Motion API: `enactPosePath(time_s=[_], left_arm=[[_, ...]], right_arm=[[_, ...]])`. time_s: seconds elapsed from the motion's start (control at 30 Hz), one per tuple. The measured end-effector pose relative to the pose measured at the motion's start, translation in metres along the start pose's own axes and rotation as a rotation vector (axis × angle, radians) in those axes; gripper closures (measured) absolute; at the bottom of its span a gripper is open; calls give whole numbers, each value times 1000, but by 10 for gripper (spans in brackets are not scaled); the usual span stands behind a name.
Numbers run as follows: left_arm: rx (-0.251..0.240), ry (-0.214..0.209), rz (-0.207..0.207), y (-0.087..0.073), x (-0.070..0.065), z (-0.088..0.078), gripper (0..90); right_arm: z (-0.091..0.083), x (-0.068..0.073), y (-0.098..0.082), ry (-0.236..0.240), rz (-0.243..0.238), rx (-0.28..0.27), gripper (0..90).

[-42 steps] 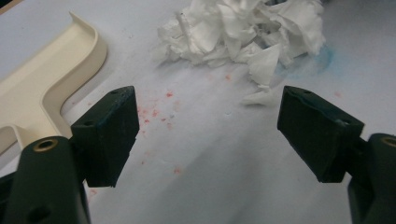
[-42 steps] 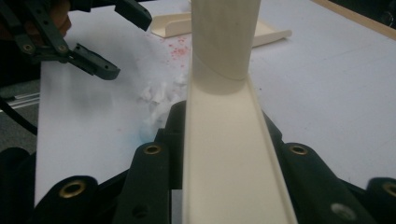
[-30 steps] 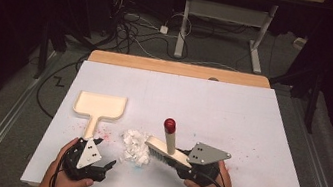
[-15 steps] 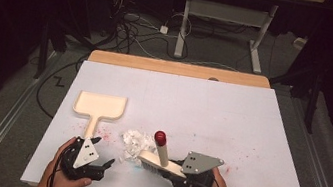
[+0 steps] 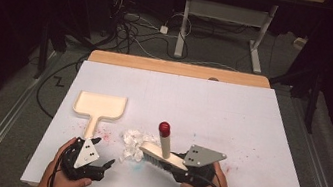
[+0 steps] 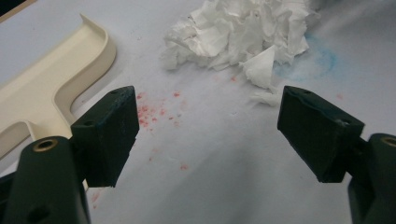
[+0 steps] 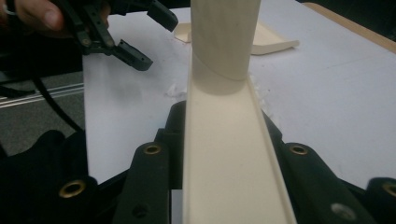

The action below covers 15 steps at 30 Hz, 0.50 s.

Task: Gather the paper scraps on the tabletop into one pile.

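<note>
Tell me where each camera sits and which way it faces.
High view: above the near table edge, facing forward and down; both hands, left gripper, right gripper.
Left gripper view: between its open jaws, toward crumpled paper.
Right gripper view: along the clamped brush.
Shared: dustpan, paper.

In the high view, the table [image 5: 232,114] lies bare across its upper middle and whole right side. Blocking the lower left are the dustpan [image 5: 100,106], the crumpled paper [image 5: 135,143] at lower centre, and the brush [image 5: 163,150] just right of it.
</note>
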<state>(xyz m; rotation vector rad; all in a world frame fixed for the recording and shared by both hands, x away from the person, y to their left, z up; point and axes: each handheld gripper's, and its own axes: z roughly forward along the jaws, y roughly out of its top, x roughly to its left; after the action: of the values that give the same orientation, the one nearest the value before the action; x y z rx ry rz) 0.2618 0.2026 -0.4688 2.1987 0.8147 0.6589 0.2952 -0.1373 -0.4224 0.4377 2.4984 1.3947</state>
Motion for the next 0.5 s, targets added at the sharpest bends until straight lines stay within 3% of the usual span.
enactPosePath(time_s=[0.1,0.17,0.27,0.3,0.33,0.37,0.43,0.5], left_arm=[[-9,7,7,0,1,-1,201],[-6,8,8,0,1,0,201],[-3,5,12,1,-1,1,200],[6,0,3,1,-2,1,201],[1,6,15,2,-1,2,201],[3,6,17,3,-1,2,201],[6,1,5,4,-3,2,201],[0,-5,3,6,-3,2,201]], right_arm=[[-28,-7,-1,13,28,6,684],[-57,-20,-10,8,79,36,684],[-83,-34,-26,-8,145,115,684],[-91,-40,-32,11,171,154,684],[-91,-40,-32,11,171,154,684],[-97,-46,-37,29,207,189,685],[-108,-56,-48,20,275,197,684],[-112,-69,-56,60,348,237,684]])
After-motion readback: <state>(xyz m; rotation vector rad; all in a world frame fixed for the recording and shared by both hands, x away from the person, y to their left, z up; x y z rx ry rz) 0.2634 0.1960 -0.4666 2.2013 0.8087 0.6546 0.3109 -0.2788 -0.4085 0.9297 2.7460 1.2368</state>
